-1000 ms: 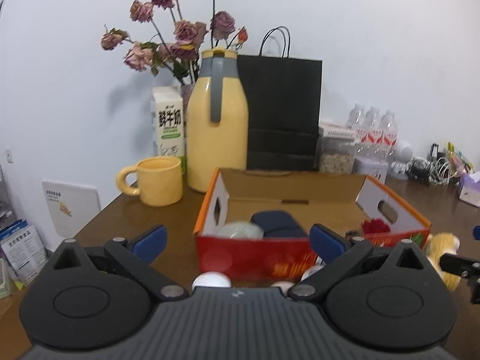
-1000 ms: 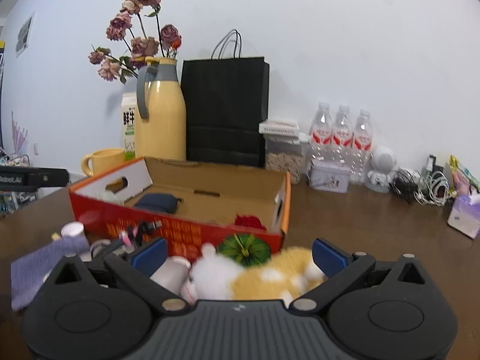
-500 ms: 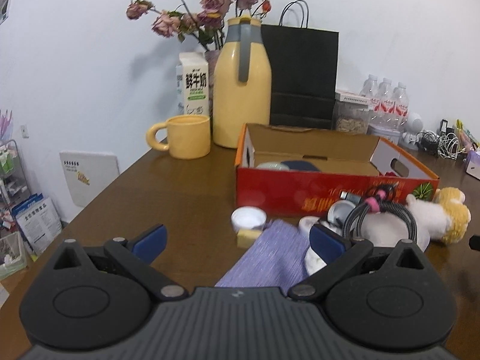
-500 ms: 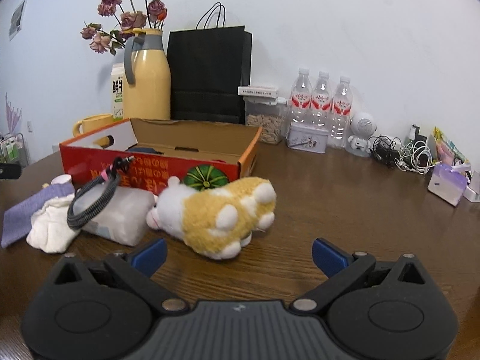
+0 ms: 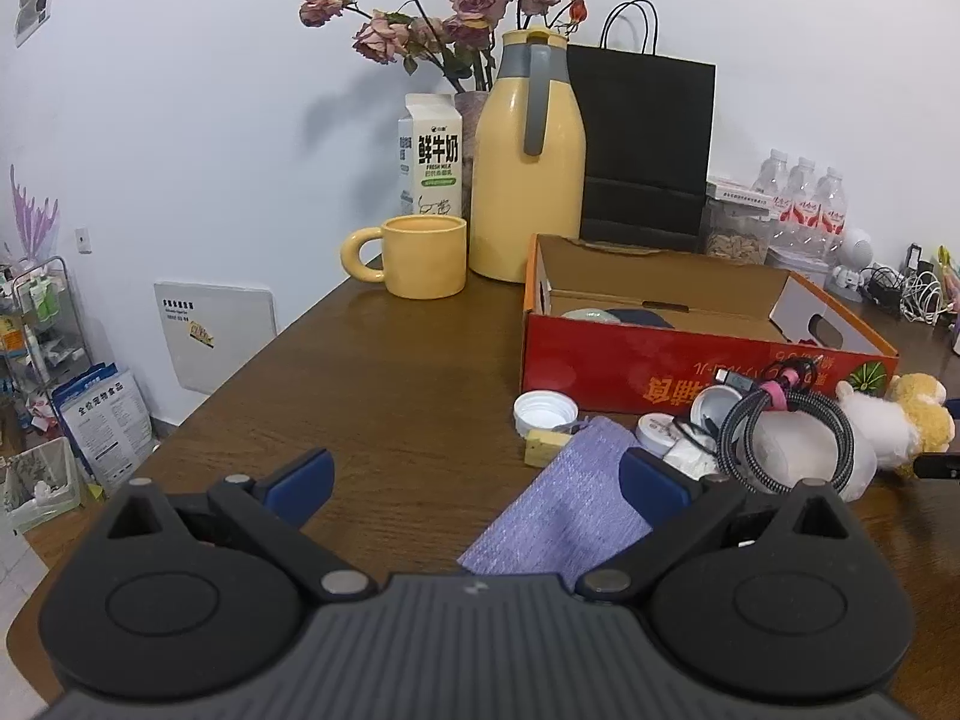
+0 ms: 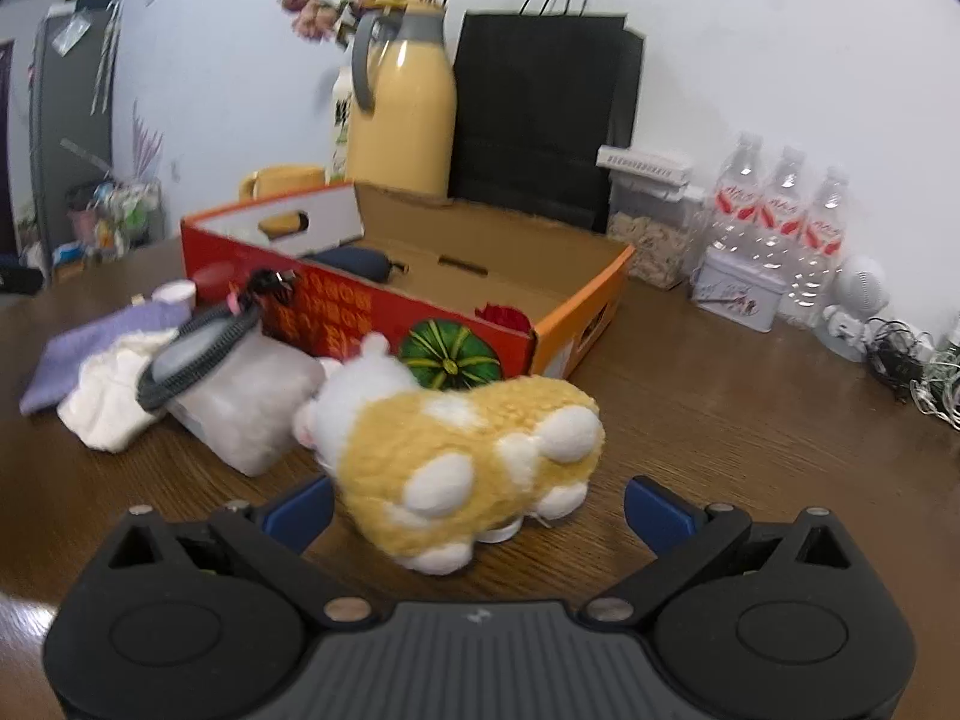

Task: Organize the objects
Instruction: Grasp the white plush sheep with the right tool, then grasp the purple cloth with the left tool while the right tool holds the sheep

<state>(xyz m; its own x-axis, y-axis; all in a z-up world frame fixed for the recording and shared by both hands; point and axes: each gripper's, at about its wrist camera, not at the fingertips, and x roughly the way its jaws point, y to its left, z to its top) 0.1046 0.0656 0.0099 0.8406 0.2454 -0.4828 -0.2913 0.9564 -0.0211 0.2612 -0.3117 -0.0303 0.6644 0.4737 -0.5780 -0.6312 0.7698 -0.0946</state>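
Observation:
An open red cardboard box point(image 5: 678, 360) point(image 6: 384, 312) stands on the brown table, with a dark pouch point(image 6: 354, 261) inside. In front of it lie a purple cloth point(image 5: 570, 504) point(image 6: 96, 348), a white bottle cap point(image 5: 545, 411), a coiled black cable point(image 5: 780, 438) point(image 6: 192, 354) on a white pack point(image 6: 252, 408), and a yellow-and-white plush toy point(image 6: 468, 456) point(image 5: 900, 420). My left gripper point(image 5: 474, 483) is open above the cloth's near end. My right gripper point(image 6: 477, 507) is open, the plush toy between its fingers.
A yellow mug point(image 5: 420, 264), yellow jug point(image 5: 525, 162), milk carton point(image 5: 429, 162), black paper bag point(image 5: 648, 144) and dried roses stand behind the box. Water bottles point(image 6: 774, 228), a tin point(image 6: 738, 288), a jar and tangled cables point(image 6: 906, 360) are at the right. The table's left edge drops off.
Both grippers have pulled back from the box and lifted over the last second. The right one has since moved in close to the plush toy. Both stay open.

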